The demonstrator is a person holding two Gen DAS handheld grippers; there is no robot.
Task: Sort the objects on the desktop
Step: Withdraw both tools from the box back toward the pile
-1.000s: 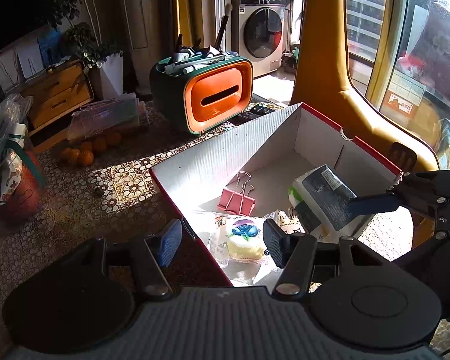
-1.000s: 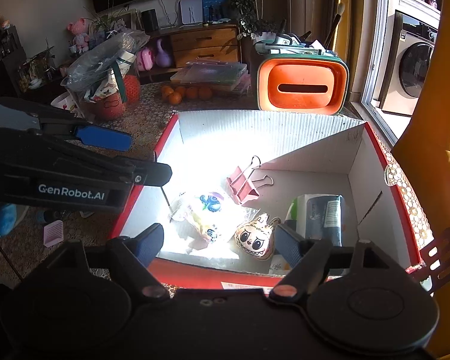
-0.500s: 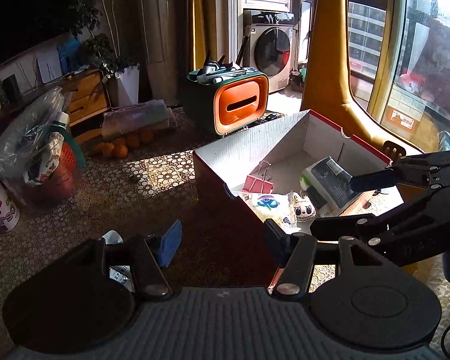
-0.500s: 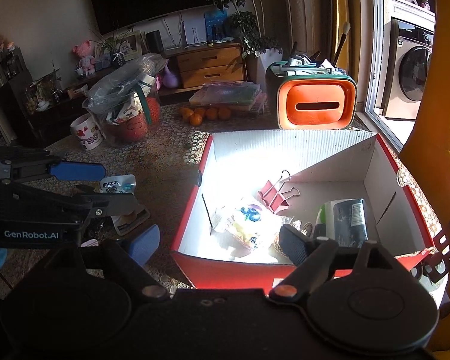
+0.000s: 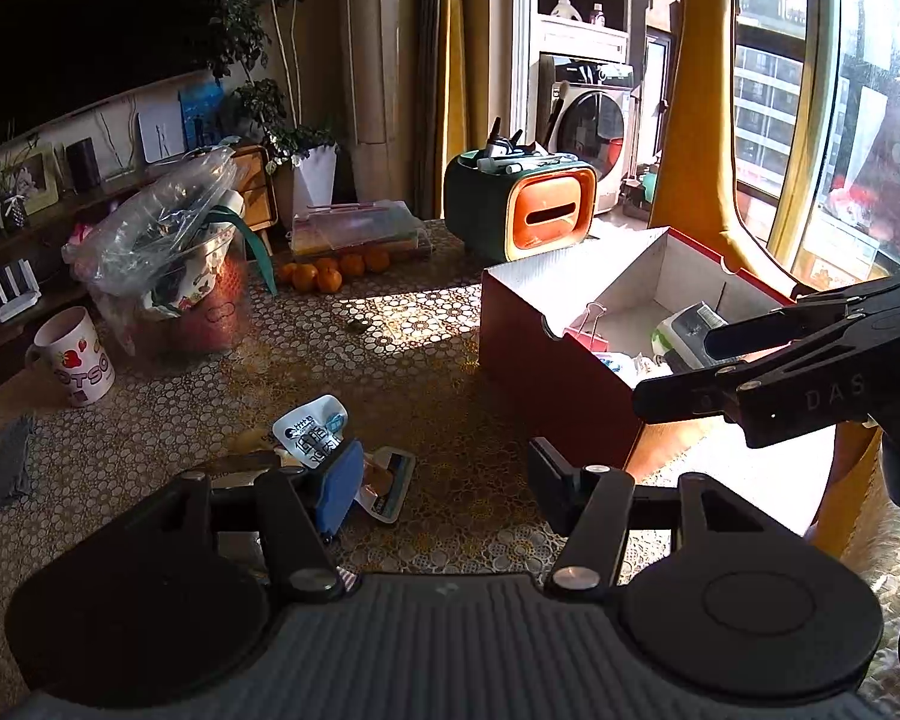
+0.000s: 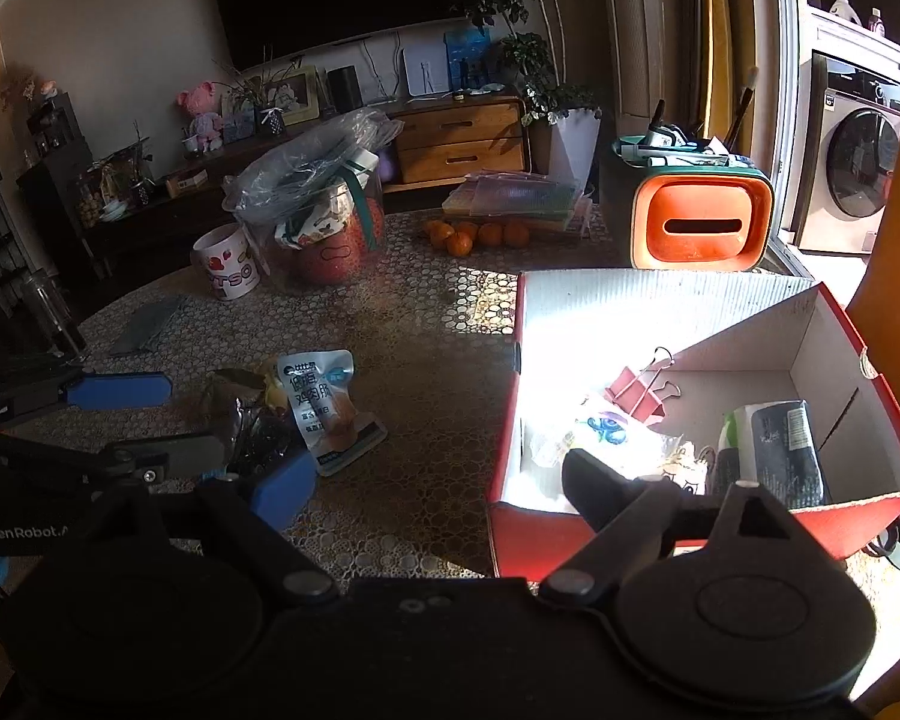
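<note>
Your left gripper (image 5: 444, 483) stands half open with nothing between its jaws, low in the frame, just above the snack packet (image 5: 318, 441) lying on the table (image 5: 150, 420). Your right gripper (image 6: 432, 483) is opening, also empty, at the near edge of the red box (image 6: 840, 516). In this box lie a pink binder clip (image 6: 636, 396) and a tissue pack (image 6: 780, 450).

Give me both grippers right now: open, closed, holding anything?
Left gripper: open, nothing between its fingers.
Right gripper: opening wider, nothing between its fingers.
</note>
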